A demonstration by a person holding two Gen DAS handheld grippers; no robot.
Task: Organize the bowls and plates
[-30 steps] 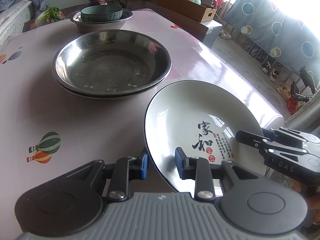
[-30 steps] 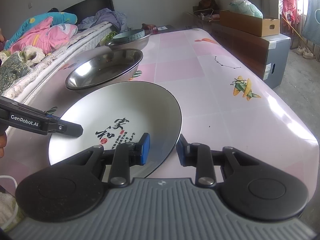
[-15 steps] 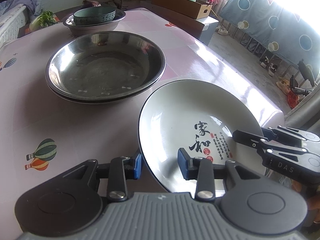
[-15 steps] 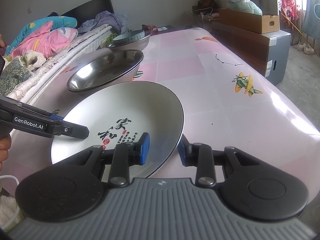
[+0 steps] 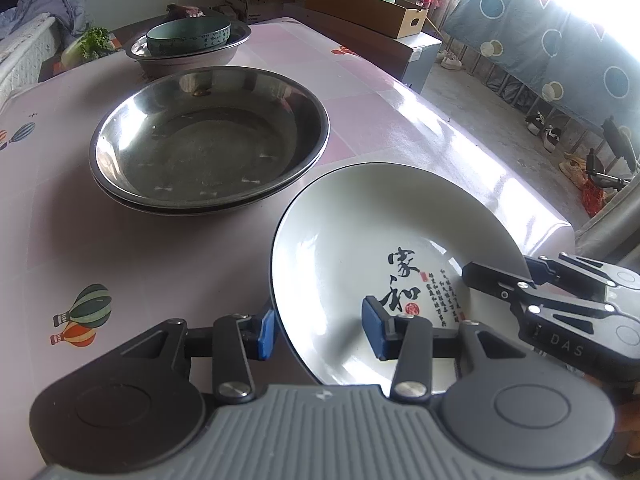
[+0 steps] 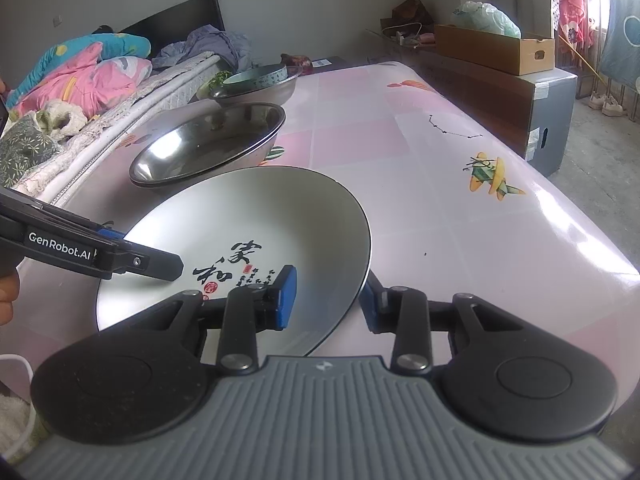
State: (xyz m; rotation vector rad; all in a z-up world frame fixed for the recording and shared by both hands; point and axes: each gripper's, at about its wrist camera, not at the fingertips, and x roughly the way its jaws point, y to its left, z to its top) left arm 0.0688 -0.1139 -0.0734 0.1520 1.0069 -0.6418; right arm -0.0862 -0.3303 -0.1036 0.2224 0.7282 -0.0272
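A white plate (image 5: 384,232) with black calligraphy sits on the pink table near its front edge; it also shows in the right wrist view (image 6: 248,232). My left gripper (image 5: 320,332) is open, its jaws straddling the plate's near left rim with gaps on both sides. My right gripper (image 6: 328,300) is open and straddles the plate's right rim. Each gripper shows in the other's view, the right gripper (image 5: 496,284) and the left gripper (image 6: 160,266). Stacked steel plates (image 5: 208,140) lie behind, with a teal bowl (image 5: 188,36) in a steel basin (image 5: 176,62) further back.
A cardboard box (image 5: 368,12) on a cabinet stands right of the table. A bed with bedding (image 6: 80,76) runs along the table's left side. The table's right edge (image 5: 540,216) drops to the floor.
Both grippers' jaws have widened from a close grip around the plate's rim to an open stance. The plate has stayed near the same spot on the table.
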